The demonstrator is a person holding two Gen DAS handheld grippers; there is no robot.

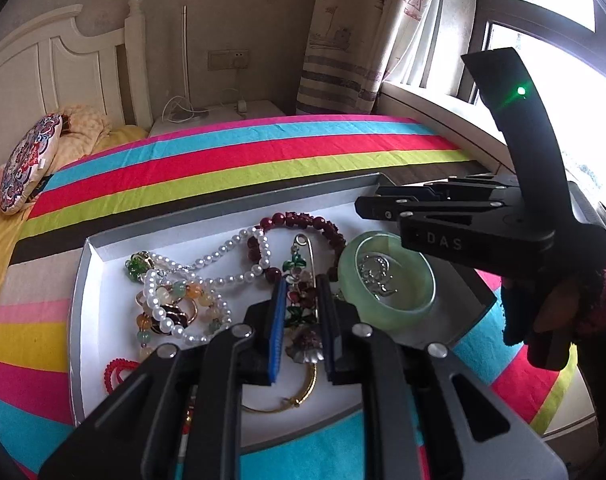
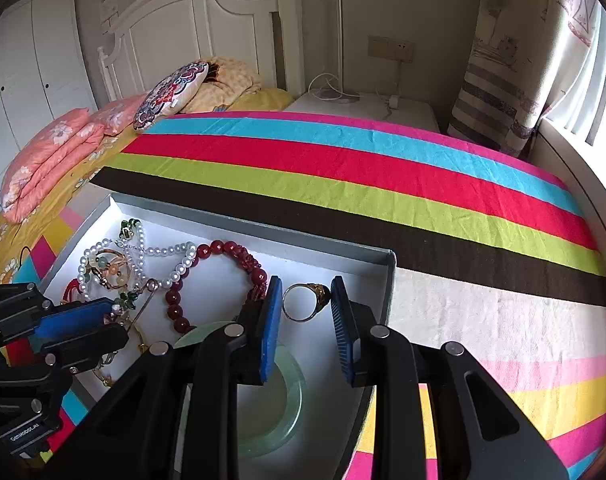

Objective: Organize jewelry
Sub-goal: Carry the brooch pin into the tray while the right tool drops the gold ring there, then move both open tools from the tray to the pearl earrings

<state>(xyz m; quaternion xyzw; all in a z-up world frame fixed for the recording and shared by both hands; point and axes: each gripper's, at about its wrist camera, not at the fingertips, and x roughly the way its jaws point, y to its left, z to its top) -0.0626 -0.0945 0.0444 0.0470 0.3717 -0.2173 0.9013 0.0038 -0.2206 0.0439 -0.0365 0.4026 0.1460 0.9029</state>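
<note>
Tangled beads, pearls, pale green bangle in grey tray

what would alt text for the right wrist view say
The right gripper hangs over a grey tray of jewelry on a striped bed, jaws apart, nothing held, a gold ring below them. The left gripper reaches in at left.

We find the green bangle largely masked by the right gripper in its own view — only arcs show. The left gripper covers the brooch's lower half. The tray's near wall is hidden; the silver piece inside the bangle is too small to identify.
</note>
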